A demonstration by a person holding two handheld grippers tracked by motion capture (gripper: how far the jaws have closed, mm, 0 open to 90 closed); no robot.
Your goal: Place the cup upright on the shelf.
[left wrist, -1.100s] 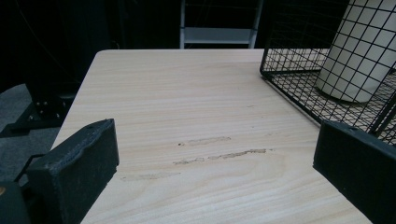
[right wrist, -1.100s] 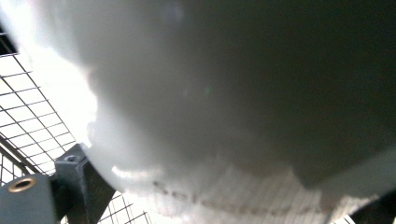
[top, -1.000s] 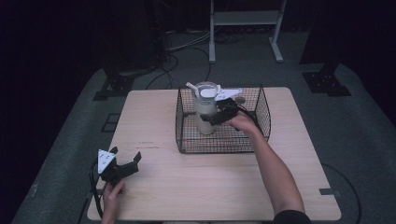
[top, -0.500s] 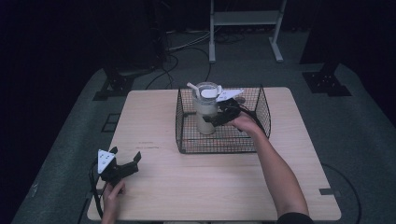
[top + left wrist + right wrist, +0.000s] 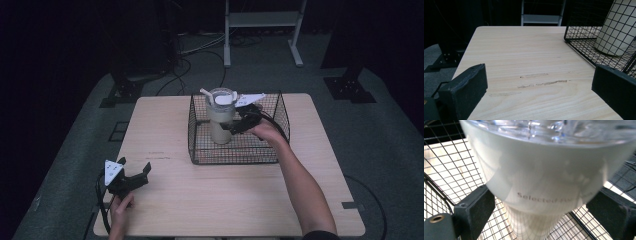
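While my right gripper (image 5: 234, 125) reaches into the wire basket (image 5: 200, 145), its jaws sit either side of the cream cup (image 5: 220, 120); grip contact unclear. My left gripper (image 5: 131, 176) rests wide open, empty, well apart.

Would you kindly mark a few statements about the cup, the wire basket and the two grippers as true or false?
1. The pale cup stands upright inside the black wire basket. True.
2. The right gripper has its jaws on either side of the cup. True; the right gripper view shows a jaw at each side of it.
3. The left gripper is inside the basket. False; it rests near the table's front left corner, jaws open, holding nothing.
4. The cup has no lid. False; a clear lid sits on top.
5. The basket lies on the floor. False; it stands on the wooden table.
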